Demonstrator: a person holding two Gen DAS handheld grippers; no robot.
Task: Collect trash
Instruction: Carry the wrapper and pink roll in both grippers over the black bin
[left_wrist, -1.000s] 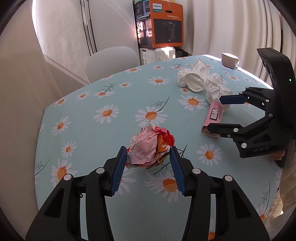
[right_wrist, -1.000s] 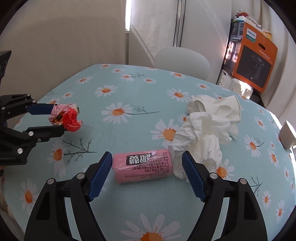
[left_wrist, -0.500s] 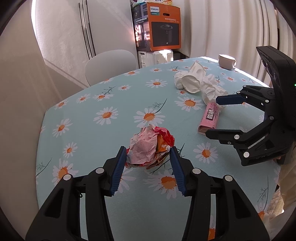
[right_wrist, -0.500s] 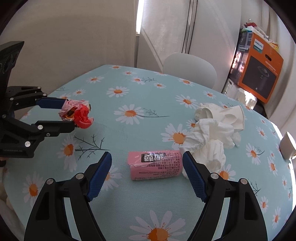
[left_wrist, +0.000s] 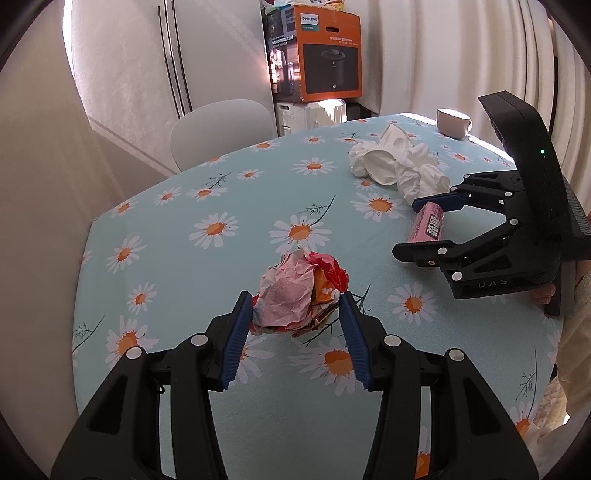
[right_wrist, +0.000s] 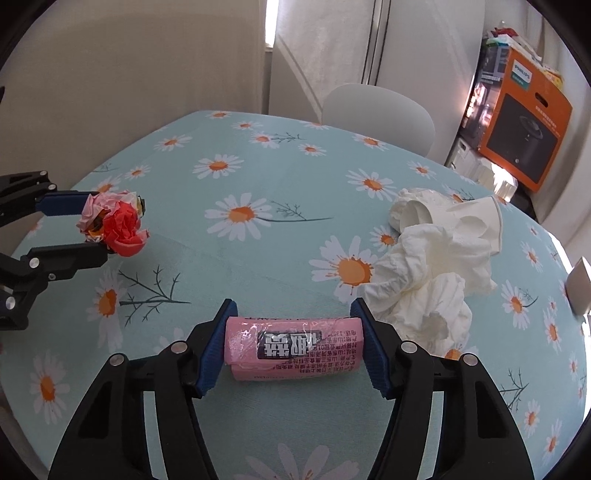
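A crumpled pink, red and orange paper ball (left_wrist: 301, 291) lies on the daisy tablecloth between the pads of my left gripper (left_wrist: 295, 310); the pads touch its sides. It also shows in the right wrist view (right_wrist: 112, 223). A pink roll of trash bags (right_wrist: 293, 347) lies between the pads of my right gripper (right_wrist: 293, 341), whose jaws are closed onto its two ends. In the left wrist view the right gripper (left_wrist: 428, 225) straddles the roll (left_wrist: 428, 221). White crumpled tissues with a paper cup (right_wrist: 439, 258) lie just right of the roll.
The round table (left_wrist: 207, 192) has a blue daisy cloth. A white cup (left_wrist: 452, 122) stands at the far edge. A white chair (right_wrist: 376, 114) and an orange Philips box (right_wrist: 524, 122) stand behind the table. The white tissue pile also shows in the left wrist view (left_wrist: 395, 170).
My right gripper moved forward over the pink roll and its jaws narrowed onto the roll's ends. The left gripper stayed around the paper ball.
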